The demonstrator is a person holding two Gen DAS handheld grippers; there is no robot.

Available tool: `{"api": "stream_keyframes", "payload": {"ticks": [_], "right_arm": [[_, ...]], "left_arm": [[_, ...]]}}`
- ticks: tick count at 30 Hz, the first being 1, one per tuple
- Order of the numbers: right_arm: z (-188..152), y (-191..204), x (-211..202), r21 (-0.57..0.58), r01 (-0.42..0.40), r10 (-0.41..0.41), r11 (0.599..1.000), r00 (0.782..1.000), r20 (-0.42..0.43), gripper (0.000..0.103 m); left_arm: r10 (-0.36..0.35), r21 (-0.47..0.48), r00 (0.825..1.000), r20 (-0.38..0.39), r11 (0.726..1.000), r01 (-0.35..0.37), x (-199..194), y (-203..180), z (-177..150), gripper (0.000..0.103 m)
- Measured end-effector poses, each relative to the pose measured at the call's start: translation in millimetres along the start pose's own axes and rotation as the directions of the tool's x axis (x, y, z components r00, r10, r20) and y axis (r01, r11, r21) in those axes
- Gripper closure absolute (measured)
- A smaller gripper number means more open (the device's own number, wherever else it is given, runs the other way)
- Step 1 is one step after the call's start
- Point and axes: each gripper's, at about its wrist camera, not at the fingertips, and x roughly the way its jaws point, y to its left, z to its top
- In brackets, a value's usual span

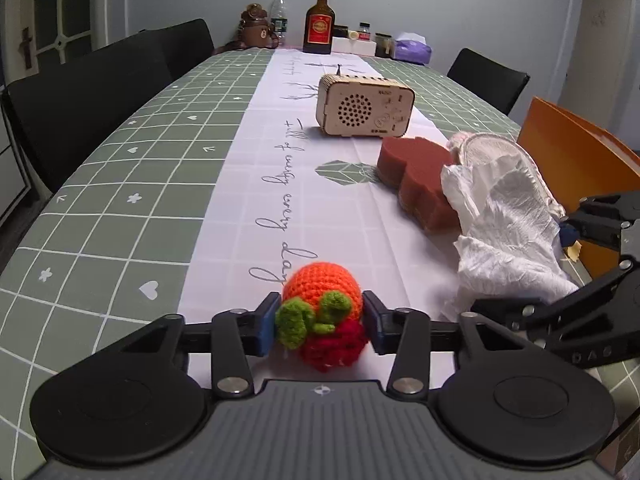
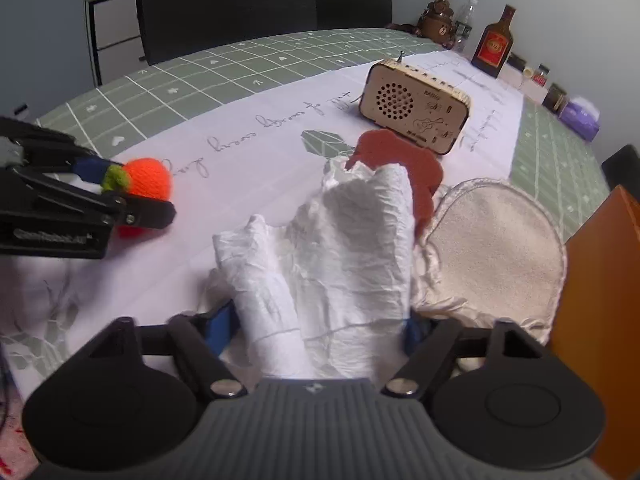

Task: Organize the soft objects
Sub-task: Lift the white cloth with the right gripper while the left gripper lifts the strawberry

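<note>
My left gripper [image 1: 320,326] is shut on a crocheted toy [image 1: 322,306], orange and red with green leaves, low over the white runner; the toy also shows in the right wrist view [image 2: 146,180]. My right gripper [image 2: 320,328] is shut on a crumpled white cloth [image 2: 340,248], which also shows in the left wrist view [image 1: 504,220]. A dark red sponge [image 1: 420,176] lies behind the cloth, also in the right wrist view [image 2: 400,156]. A round beige pad [image 2: 496,240] lies to the right of the cloth.
A wooden radio box [image 1: 364,106] stands mid-table. An orange box [image 1: 576,160] sits at the right edge. Bottles [image 1: 319,22], jars and a purple tissue pack [image 1: 412,48] stand at the far end. Black chairs [image 1: 80,100] line both sides.
</note>
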Motion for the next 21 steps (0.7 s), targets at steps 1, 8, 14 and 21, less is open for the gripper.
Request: {"api": "stream_keyframes", "payload": {"ticks": [1, 8, 14, 21], "right_arm": [[0.0, -0.9, -1.2, 0.019, -0.023, 0.023, 1.000, 1.000, -0.003, 0.063], [-3.6, 4.5, -17.3, 0.002, 0.018, -0.018, 1.000, 1.000, 0.021, 0.080], [-6.0, -3.2, -42.7, 0.074, 0.025, -0.029, 0.997, 0.998, 0.062, 0.080], [-17.2, -2.0, -73.9, 0.091, 0.024, -0.034, 0.996, 0.993, 0.114, 0.080]], "left_arm": [[-0.003, -0.014, 1.000, 0.004, 1.000, 0.003, -0.6, 1.1, -0.5, 0.055], [0.057, -0.064, 0.998, 0.027, 0.996, -0.055, -8.2, 7.7, 5.8, 0.056], [0.057, -0.081, 0.994, 0.088, 0.996, -0.050, -32.0, 7.6, 14.1, 0.056], [0.069, -0.081, 0.985, 0.157, 0.995, -0.057, -61.7, -1.3, 24.9, 0.056]]}}
